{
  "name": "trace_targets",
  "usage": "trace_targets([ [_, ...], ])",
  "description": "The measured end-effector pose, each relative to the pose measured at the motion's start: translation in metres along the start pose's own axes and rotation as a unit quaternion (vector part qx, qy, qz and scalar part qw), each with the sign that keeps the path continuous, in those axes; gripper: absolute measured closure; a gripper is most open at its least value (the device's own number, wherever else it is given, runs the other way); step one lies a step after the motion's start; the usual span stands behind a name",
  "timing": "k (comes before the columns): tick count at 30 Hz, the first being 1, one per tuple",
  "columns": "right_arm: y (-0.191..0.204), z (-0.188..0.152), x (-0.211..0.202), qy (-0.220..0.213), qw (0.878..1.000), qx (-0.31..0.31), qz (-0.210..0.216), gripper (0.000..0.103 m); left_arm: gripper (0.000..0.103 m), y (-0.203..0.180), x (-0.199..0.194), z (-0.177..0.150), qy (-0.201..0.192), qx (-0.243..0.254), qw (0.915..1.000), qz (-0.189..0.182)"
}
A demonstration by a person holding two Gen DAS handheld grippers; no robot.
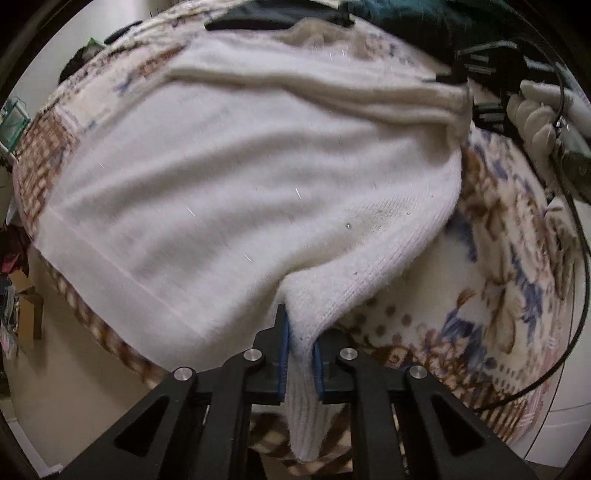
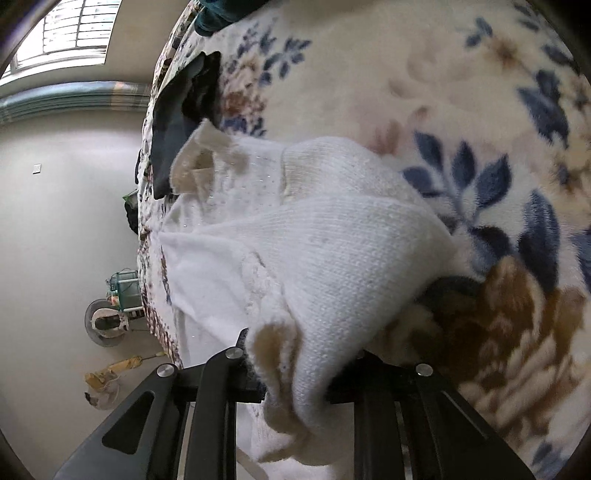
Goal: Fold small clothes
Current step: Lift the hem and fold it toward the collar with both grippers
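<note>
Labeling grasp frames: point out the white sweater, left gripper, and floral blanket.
white sweater (image 1: 229, 192), left wrist view, flat body panel.
left gripper (image 1: 301, 347), left wrist view, between blue pads clamping knit.
floral blanket (image 2: 461, 92), right wrist view, bare patch.

We're in a home here, a bedroom by the look of it: a plush floral blanket (image 2: 461, 110) in cream, blue and brown covers a bed, with dark clothes (image 2: 184, 122) heaped near its far edge. Over on the right wrist view there's a barred window (image 2: 74, 29) above plain pale walls, and a floor fan (image 2: 107, 323) sits low beside the bed.
</note>
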State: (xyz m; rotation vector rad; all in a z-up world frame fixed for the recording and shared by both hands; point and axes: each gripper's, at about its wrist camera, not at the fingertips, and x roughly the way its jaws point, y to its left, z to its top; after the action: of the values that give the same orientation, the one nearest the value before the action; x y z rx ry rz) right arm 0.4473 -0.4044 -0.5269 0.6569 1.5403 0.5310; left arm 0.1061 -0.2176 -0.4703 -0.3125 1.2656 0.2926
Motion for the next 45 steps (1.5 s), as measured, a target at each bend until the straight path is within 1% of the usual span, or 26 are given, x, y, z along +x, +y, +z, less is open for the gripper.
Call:
trace_targets([
  [1, 0.012, 0.000, -0.004, -0.004, 1.000, -0.006, -0.005, 0.082, 0.095, 0.009, -0.012, 0.006, -0.008, -0.004, 1.0000, -0.004],
  [3, 0.034, 0.001, -0.009, -0.006, 1.000, -0.019, -0.019, 0.082, 0.095, 0.013, -0.028, 0.011, -0.020, -0.011, 0.9997, -0.004],
  [4, 0.045, 0.001, -0.012, -0.008, 0.999, -0.026, -0.028, 0.082, 0.095, 0.023, -0.038, 0.016, -0.028, -0.018, 0.9994, -0.007],
  [6, 0.072, 0.003, -0.014, -0.011, 0.998, -0.043, -0.049, 0.082, 0.095, 0.026, -0.043, 0.022, -0.037, -0.032, 0.9987, -0.013],
  [8, 0.098, 0.005, -0.012, -0.014, 0.996, -0.057, -0.066, 0.082, 0.095, 0.041, -0.054, 0.029, -0.046, -0.047, 0.9977, -0.018],
  [12, 0.157, 0.011, 0.008, -0.018, 0.993, -0.075, -0.089, 0.082, 0.095, 0.068, -0.053, 0.039, -0.047, -0.081, 0.9949, -0.037],
  [16, 0.217, 0.018, 0.055, -0.019, 0.990, -0.080, -0.117, 0.082, 0.095, 0.110, -0.047, 0.055, -0.045, -0.113, 0.9911, -0.054],
  [17, 0.226, 0.019, 0.065, -0.017, 0.989, -0.081, -0.124, 0.082, 0.095, 0.124, -0.045, 0.061, -0.044, -0.121, 0.9900, -0.057],
  [21, 0.280, 0.024, 0.134, -0.006, 0.981, -0.091, -0.169, 0.082, 0.095, 0.178, -0.033, 0.080, -0.035, -0.148, 0.9856, -0.073],
  [24, 0.310, 0.028, 0.184, 0.002, 0.974, -0.103, -0.204, 0.082, 0.095, 0.217, -0.019, 0.093, -0.026, -0.167, 0.9825, -0.079],
  [28, 0.340, 0.032, 0.243, 0.014, 0.962, -0.112, -0.247, 0.082, 0.095, 0.267, 0.006, 0.104, -0.011, -0.196, 0.9769, -0.084],
  [30, 0.348, 0.034, 0.271, 0.022, 0.957, -0.108, -0.269, 0.082, 0.095, 0.283, 0.016, 0.106, -0.004, -0.207, 0.9745, -0.086],
  [33, 0.351, 0.035, 0.302, 0.032, 0.950, -0.091, -0.296, 0.082, 0.095, 0.306, 0.034, 0.108, 0.013, -0.223, 0.9708, -0.088],
  [36, 0.354, 0.035, 0.322, 0.034, 0.944, -0.081, -0.317, 0.081, 0.095, 0.319, 0.048, 0.107, 0.027, -0.229, 0.9689, -0.090],
  [37, 0.355, 0.035, 0.326, 0.036, 0.944, -0.079, -0.319, 0.080, 0.095, 0.322, 0.052, 0.107, 0.032, -0.232, 0.9679, -0.092],
  [39, 0.358, 0.035, 0.335, 0.050, 0.944, -0.075, -0.318, 0.066, 0.095, 0.329, 0.061, 0.107, 0.045, -0.235, 0.9659, -0.100],
  [40, 0.361, 0.036, 0.336, 0.058, 0.948, -0.072, -0.304, 0.060, 0.095, 0.333, 0.066, 0.107, 0.053, -0.237, 0.9639, -0.110],
  [41, 0.364, 0.035, 0.335, 0.069, 0.957, -0.069, -0.273, 0.047, 0.094, 0.337, 0.068, 0.107, 0.055, -0.242, 0.9613, -0.120],
  [42, 0.366, 0.034, 0.333, 0.077, 0.964, -0.067, -0.246, 0.043, 0.093, 0.340, 0.070, 0.108, 0.057, -0.247, 0.9580, -0.134],
  [43, 0.368, 0.030, 0.327, 0.089, 0.971, -0.066, -0.213, 0.043, 0.091, 0.345, 0.073, 0.109, 0.068, -0.251, 0.9535, -0.152],
  [44, 0.369, 0.025, 0.319, 0.097, 0.975, -0.067, -0.190, 0.043, 0.090, 0.349, 0.075, 0.108, 0.071, -0.258, 0.9490, -0.167],
  [45, 0.368, 0.015, 0.306, 0.100, 0.979, -0.068, -0.165, 0.043, 0.086, 0.353, 0.075, 0.107, 0.072, -0.266, 0.9433, -0.185],
])
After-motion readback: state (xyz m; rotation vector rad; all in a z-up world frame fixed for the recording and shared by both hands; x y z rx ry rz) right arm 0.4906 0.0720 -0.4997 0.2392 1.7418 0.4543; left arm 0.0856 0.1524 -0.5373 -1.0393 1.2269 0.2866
